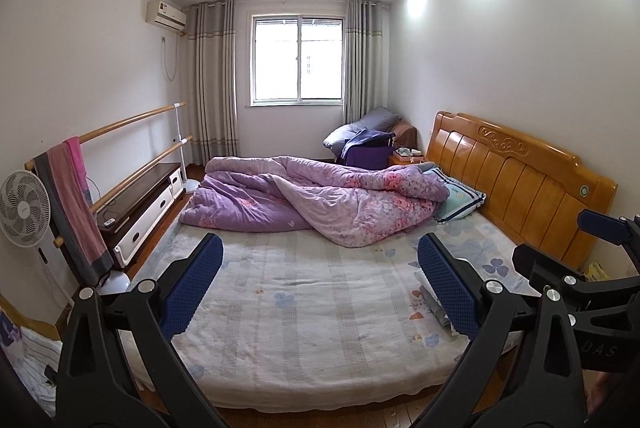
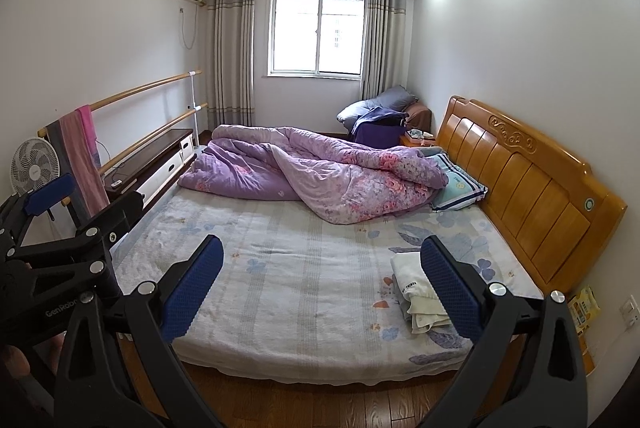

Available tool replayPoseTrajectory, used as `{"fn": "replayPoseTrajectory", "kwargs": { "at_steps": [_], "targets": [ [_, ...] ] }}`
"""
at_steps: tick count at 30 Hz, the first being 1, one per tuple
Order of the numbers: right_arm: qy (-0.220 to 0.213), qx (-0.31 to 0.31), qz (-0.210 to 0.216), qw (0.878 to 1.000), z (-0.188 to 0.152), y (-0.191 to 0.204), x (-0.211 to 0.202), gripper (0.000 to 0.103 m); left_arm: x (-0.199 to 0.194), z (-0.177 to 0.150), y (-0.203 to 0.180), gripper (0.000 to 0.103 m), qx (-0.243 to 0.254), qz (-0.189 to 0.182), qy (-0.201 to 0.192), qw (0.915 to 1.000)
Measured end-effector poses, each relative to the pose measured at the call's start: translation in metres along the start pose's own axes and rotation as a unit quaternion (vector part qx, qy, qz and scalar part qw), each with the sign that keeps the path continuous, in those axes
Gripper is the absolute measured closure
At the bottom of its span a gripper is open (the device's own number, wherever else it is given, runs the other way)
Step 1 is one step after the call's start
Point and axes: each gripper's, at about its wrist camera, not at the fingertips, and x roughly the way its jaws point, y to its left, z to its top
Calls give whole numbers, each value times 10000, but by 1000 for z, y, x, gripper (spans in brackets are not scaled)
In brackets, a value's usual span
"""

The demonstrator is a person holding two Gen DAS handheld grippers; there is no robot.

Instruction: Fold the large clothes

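Note:
A small stack of folded white and cream clothes lies on the bed's floral sheet at the near right, close to the headboard. In the left wrist view that stack is mostly hidden behind a finger. My left gripper hangs open above the near edge of the sheet, holding nothing. My right gripper is open too, with nothing between its blue pads. Each shows in the other's view: the right gripper at the far right, the left gripper at the far left.
A crumpled purple floral quilt covers the far half of the bed, with a striped pillow beside it. The wooden headboard runs along the right. On the left stand a fan, a rail with towels and a low cabinet.

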Motion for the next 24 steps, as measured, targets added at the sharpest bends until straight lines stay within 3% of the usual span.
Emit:
{"fn": "replayPoseTrajectory", "kwargs": {
  "at_steps": [24],
  "targets": [
    [30, 37, 22, 10000, 0, -4, 0, 8, 2, -2, -2, 5, 18, 10, -6, 10000]
  ]
}}
